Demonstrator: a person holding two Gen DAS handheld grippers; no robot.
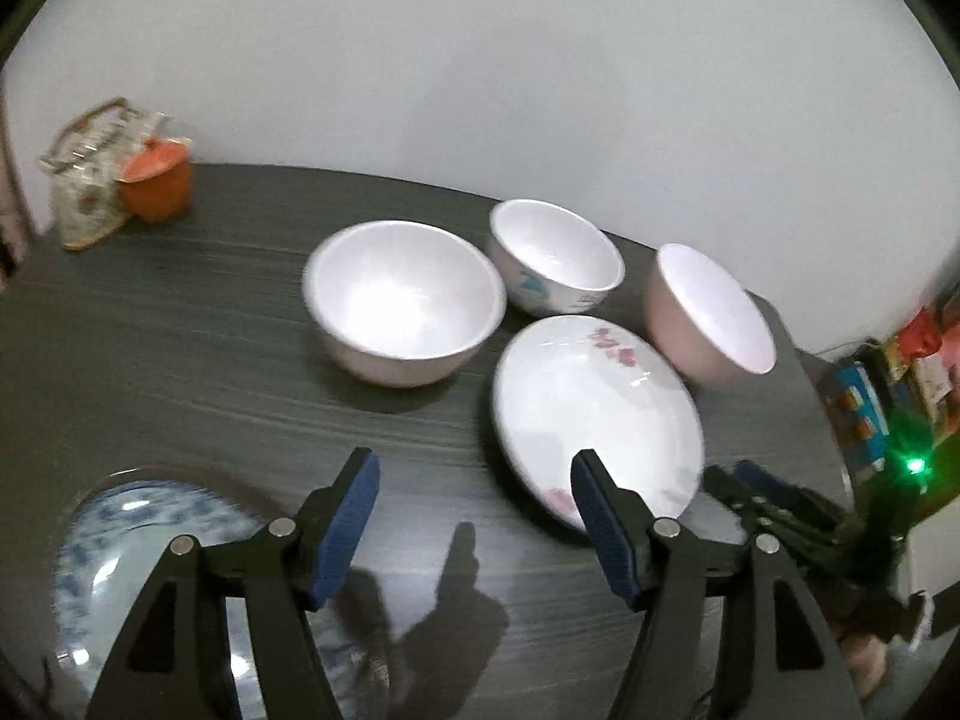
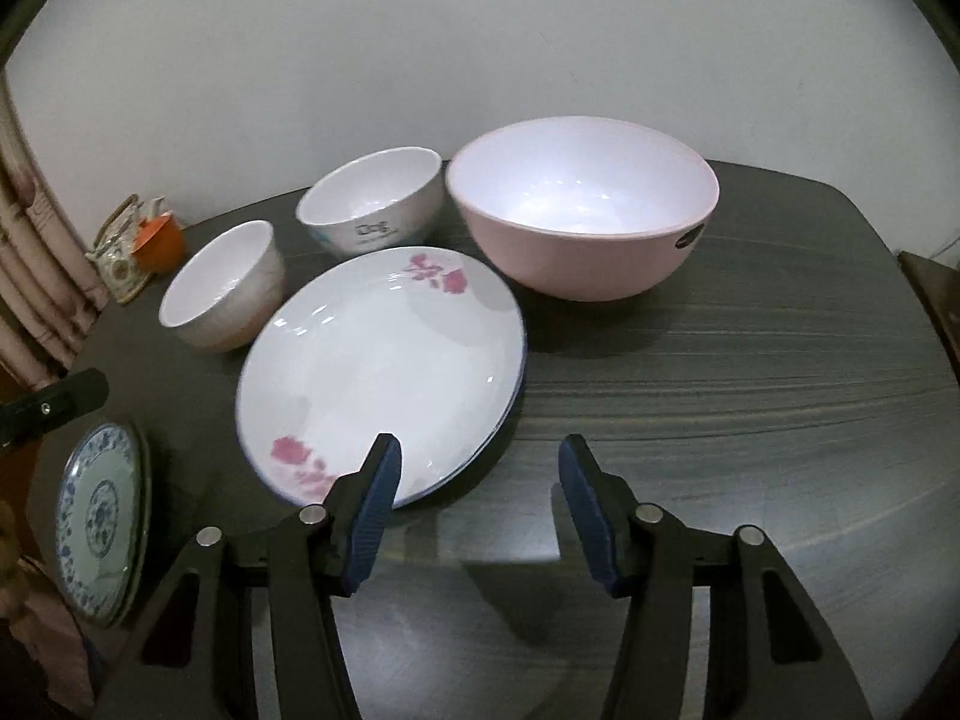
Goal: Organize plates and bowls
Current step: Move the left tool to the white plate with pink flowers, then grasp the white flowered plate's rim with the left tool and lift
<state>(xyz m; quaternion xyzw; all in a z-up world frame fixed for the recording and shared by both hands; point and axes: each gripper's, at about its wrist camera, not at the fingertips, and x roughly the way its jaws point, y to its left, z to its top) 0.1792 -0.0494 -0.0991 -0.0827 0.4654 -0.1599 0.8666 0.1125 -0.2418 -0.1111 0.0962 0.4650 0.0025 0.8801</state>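
Now both claws gape empty; 3 bowls behind floral plate (image 2: 384, 372).

Dark wood-grain table (image 2: 750, 360), pink-flowered plate (image 2: 384, 372), blue-patterned plate (image 2: 99, 516), three bowls, orange cup (image 2: 161, 243)

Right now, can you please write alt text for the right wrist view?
An open right hand-held gripper hovers over the near edge of a white plate with pink flowers on a dark table. Three bowls stand behind; a blue-patterned plate lies at left.
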